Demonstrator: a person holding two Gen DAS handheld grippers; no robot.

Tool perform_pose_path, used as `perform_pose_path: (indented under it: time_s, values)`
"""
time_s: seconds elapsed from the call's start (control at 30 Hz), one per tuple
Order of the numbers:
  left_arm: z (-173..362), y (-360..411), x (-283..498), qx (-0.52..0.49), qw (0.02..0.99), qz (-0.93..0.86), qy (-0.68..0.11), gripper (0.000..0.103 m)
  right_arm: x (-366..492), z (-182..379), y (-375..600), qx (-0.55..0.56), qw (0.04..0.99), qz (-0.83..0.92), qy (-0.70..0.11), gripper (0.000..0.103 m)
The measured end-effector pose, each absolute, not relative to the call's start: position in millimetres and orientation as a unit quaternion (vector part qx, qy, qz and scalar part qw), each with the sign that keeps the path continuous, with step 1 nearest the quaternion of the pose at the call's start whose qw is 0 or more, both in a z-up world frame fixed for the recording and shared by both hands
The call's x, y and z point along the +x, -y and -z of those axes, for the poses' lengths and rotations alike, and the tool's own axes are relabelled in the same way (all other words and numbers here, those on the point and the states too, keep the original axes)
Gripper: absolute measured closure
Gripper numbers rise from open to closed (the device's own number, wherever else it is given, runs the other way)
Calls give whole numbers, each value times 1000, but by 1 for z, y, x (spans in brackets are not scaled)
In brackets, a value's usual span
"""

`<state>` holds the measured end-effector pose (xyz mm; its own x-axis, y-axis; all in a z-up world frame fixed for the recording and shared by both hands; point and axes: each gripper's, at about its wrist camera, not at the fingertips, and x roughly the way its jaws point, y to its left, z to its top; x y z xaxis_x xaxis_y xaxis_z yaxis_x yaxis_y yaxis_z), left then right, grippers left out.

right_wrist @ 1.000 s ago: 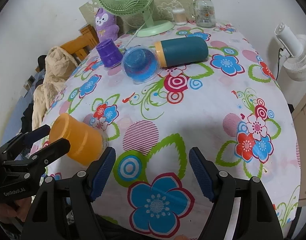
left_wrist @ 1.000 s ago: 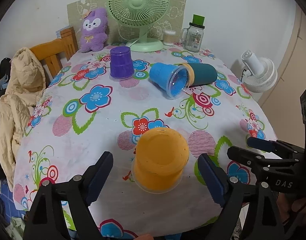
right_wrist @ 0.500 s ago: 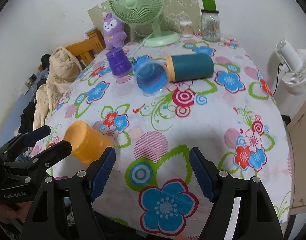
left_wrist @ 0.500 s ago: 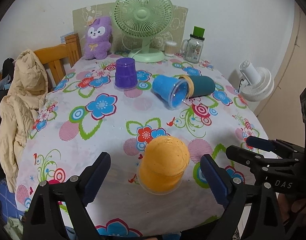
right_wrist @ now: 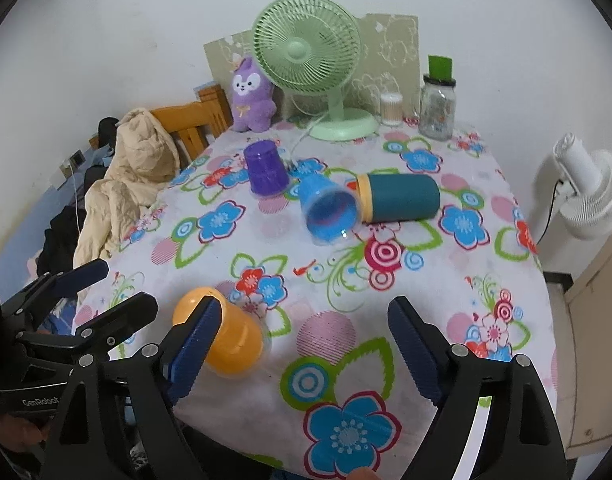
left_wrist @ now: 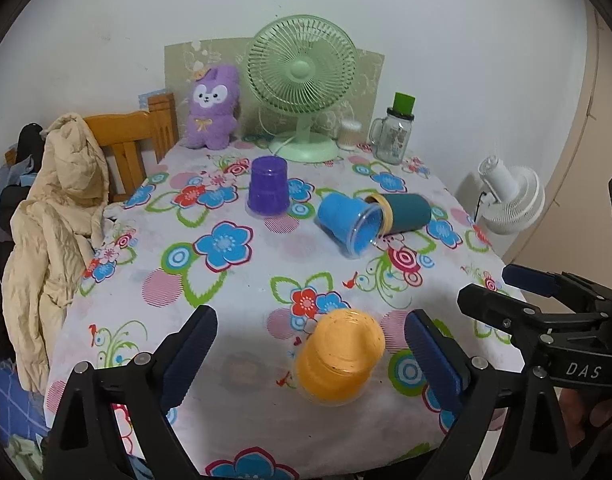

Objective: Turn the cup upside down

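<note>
An orange cup [left_wrist: 338, 356] stands upside down near the table's front edge; it also shows in the right wrist view [right_wrist: 234, 338]. A purple cup [left_wrist: 268, 191] stands upside down further back. A blue cup [left_wrist: 348, 224] lies on its side, mouth toward me, next to a teal cup [left_wrist: 406, 213] with a yellow rim, also on its side. My left gripper [left_wrist: 312, 354] is open and empty, with the orange cup between its fingers but apart from them. My right gripper [right_wrist: 302, 344] is open and empty, to the right of the orange cup.
A green desk fan [left_wrist: 302, 80], a purple plush toy [left_wrist: 212, 108], a glass jar with a green lid [left_wrist: 396, 132] and a small white container [left_wrist: 348, 135] stand at the back. A wooden chair with a beige jacket [left_wrist: 56, 208] is left. A white fan [left_wrist: 510, 200] is right.
Both grippers have drawn back and up from the table, so more of the room shows. The orange cup stays upside down where it was. Both grippers stay open.
</note>
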<state>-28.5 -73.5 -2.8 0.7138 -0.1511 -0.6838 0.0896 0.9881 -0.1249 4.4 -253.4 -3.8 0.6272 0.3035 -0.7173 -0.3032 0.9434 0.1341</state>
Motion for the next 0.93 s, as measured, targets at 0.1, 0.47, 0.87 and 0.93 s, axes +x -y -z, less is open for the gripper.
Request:
perform_pose_path:
  time_s: [0.1, 0.47, 0.87, 0.93]
  values:
    - [0, 69, -29, -44, 927, 62, -368, 6, 4, -1, 249, -5, 905, -167, -392, 15]
    - [0, 60, -30, -56, 929, 54, -362, 6, 3, -5, 242, -15, 908, -161, -386, 11]
    - [1, 59, -30, -56, 929, 53, -361, 6, 4, -5, 242, -14, 908, -161, -387, 11]
    - [1, 58, -30, -56, 929, 53, -361, 6, 4, -4, 242, -15, 908, -161, -387, 11]
